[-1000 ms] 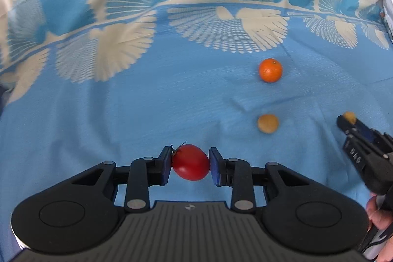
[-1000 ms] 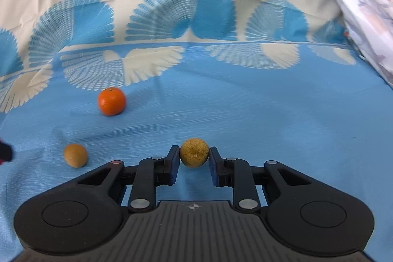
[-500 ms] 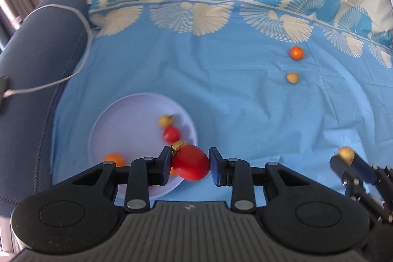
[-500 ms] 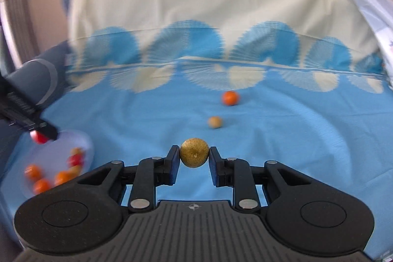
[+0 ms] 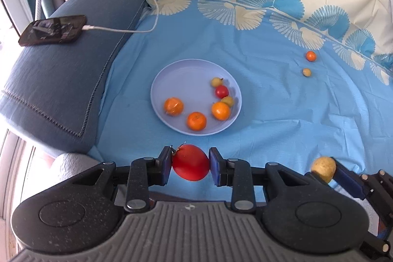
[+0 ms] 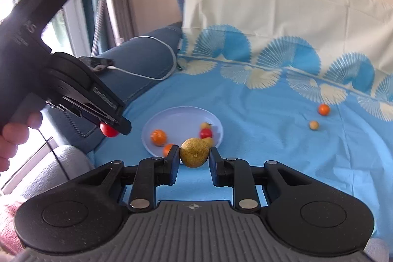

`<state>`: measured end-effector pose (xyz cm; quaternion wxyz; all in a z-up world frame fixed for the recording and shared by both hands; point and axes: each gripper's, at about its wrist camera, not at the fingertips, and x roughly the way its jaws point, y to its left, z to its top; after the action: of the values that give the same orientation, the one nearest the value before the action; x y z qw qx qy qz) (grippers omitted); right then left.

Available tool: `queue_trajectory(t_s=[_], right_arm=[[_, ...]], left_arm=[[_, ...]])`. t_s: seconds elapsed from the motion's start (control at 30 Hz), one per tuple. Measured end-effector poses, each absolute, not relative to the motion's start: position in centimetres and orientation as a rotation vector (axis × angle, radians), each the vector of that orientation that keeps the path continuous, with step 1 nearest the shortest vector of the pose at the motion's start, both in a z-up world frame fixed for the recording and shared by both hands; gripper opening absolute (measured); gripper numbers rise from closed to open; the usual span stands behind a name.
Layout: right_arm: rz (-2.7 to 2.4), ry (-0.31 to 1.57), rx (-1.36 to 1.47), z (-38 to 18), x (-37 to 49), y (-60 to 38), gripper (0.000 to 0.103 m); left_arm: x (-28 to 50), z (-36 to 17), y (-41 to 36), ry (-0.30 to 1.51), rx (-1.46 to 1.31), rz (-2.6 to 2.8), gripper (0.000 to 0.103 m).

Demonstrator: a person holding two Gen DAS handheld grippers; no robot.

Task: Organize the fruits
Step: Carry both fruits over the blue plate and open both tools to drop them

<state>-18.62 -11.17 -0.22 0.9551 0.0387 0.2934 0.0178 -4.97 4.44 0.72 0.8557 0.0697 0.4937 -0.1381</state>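
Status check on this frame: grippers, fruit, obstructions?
Left gripper shut on red tomato. Right gripper shut on yellow-green round fruit. Pale blue plate ahead holds six fruits. Nothing blocks it.

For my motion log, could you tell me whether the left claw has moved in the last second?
Yes: the left claw pulled back from the loose orange fruit, toward the round lilac plate.

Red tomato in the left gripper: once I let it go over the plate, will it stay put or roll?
The red tomato looks round and smooth, so it will probably roll. The plate seems shallow, though its rim may stop it. It could nudge the orange fruit nearest.
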Motion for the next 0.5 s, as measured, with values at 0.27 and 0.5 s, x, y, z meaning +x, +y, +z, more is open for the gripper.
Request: queue_trajectory(t_s=[0.27,0.5], right_arm=[[0.066,0.556,-0.048,1.0,-20.7,-7.6,0.027],[0.056,0.549,-0.067,1.3,-21.5,-7.1,0.027]], left_arm=[[-7.6,0.6,7.6,1.031,0.084,-0.277,0.036],[-8.2,0.6,8.8,1.023,0.066,-0.280,0.036]])
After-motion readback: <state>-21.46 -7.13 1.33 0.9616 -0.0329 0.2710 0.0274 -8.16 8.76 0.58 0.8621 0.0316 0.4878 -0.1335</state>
